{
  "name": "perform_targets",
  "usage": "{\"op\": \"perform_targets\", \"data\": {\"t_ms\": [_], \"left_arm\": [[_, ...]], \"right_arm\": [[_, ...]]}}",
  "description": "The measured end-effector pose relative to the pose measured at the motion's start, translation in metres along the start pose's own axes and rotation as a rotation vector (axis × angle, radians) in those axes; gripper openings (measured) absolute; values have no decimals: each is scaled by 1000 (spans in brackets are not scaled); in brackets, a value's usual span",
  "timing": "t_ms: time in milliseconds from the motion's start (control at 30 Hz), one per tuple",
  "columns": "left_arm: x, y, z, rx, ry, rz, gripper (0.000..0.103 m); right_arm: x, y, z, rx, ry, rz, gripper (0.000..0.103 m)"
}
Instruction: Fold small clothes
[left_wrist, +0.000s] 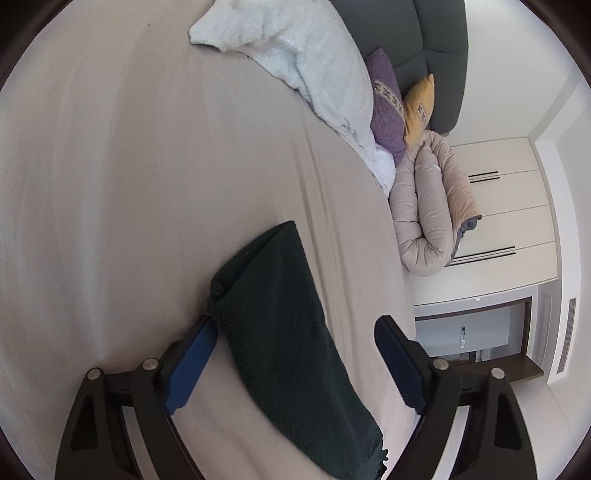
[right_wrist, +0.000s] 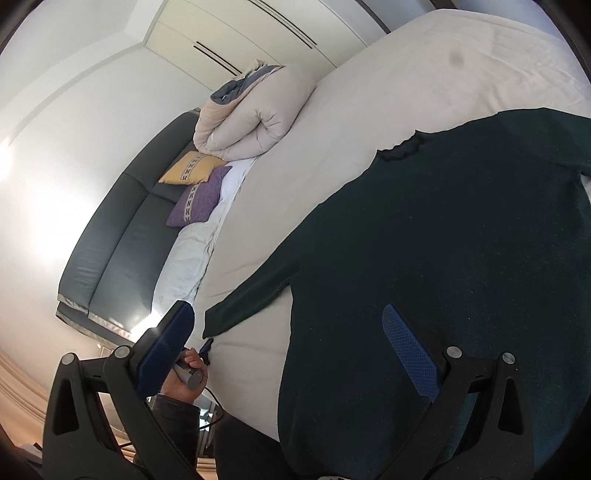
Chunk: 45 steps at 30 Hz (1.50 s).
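The dark green sweater (right_wrist: 443, 258) lay spread flat on the beige bed sheet (right_wrist: 332, 122), with one sleeve (left_wrist: 273, 332) stretched out toward the headboard side. The left gripper (left_wrist: 295, 354) was open, its fingers on either side of the sleeve cuff. The right gripper (right_wrist: 291, 350) was open too, above the sweater body. The rolled duvet (right_wrist: 247, 114) lay beyond the sweater, near the yellow pillow (right_wrist: 192, 168) and purple pillow (right_wrist: 199, 199).

Home bedroom: bed (right_wrist: 295, 177), pillows (right_wrist: 199, 197), wardrobe (left_wrist: 513, 206).
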<state>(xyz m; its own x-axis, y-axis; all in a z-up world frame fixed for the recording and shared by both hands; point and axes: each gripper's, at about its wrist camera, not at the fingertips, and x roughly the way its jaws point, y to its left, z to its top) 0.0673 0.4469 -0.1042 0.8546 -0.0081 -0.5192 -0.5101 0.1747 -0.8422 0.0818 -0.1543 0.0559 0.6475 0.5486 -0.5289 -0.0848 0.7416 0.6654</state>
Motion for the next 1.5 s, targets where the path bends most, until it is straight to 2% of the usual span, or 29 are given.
{"op": "perform_targets", "data": {"t_ms": [133, 200, 233, 267, 300, 333, 400, 467, 633, 733, 800, 833, 933, 1000, 1133, 1300, 1333, 1467, 1500], "left_arm": [[7, -3, 0, -13, -18, 15, 88], [10, -2, 1, -17, -39, 28, 79], [10, -1, 0, -19, -42, 38, 64], [12, 2, 1, -27, -41, 51, 44], [16, 6, 3, -43, -34, 64, 31], [19, 10, 3, -58, -25, 81, 7], [19, 12, 2, -50, -25, 102, 7], [19, -7, -3, 42, -43, 128, 7], [26, -112, -56, 460, -46, 100, 6], [35, -186, -134, 805, -30, 57, 6], [40, -222, -220, 1131, -7, 28, 6], [40, -229, -268, 1298, -11, 18, 7], [40, -217, -363, 1569, -17, 0, 7], [41, -200, -401, 1692, -19, -10, 7], [32, -170, -438, 1820, -33, -16, 7], [28, -160, -453, 1899, -66, -11, 7], [30, -159, -450, 1903, -66, -8, 7], [28, -155, -451, 1930, -81, -6, 7], [28, -155, -453, 1944, -84, -4, 7]], "right_arm": [[-5, -9, -2, 36, -9, 8, 103], [-3, -13, -1, 41, -3, 1, 103], [-2, -14, -1, 36, -3, -3, 103], [-3, -14, -2, 30, -4, -6, 103], [-4, -14, -2, 25, -7, -10, 103], [-6, -16, -2, 21, -13, -13, 103], [-10, -20, -1, 16, -27, -28, 103], [-14, -26, 0, 14, -36, -46, 103], [-16, -51, 8, 41, -45, -111, 103], [-16, -66, 19, 51, -59, -129, 103], [-11, -76, 31, 52, -55, -140, 103], [-5, -80, 39, 53, -41, -144, 103], [16, -92, 62, 49, 10, -137, 103], [36, -98, 76, 54, 57, -119, 103], [83, -109, 92, 92, 128, -59, 103], [156, -128, 101, 237, 246, 84, 101], [168, -127, 103, 242, 267, 113, 98], [206, -120, 108, 237, 356, 158, 67], [212, -119, 109, 242, 369, 166, 65]]}}
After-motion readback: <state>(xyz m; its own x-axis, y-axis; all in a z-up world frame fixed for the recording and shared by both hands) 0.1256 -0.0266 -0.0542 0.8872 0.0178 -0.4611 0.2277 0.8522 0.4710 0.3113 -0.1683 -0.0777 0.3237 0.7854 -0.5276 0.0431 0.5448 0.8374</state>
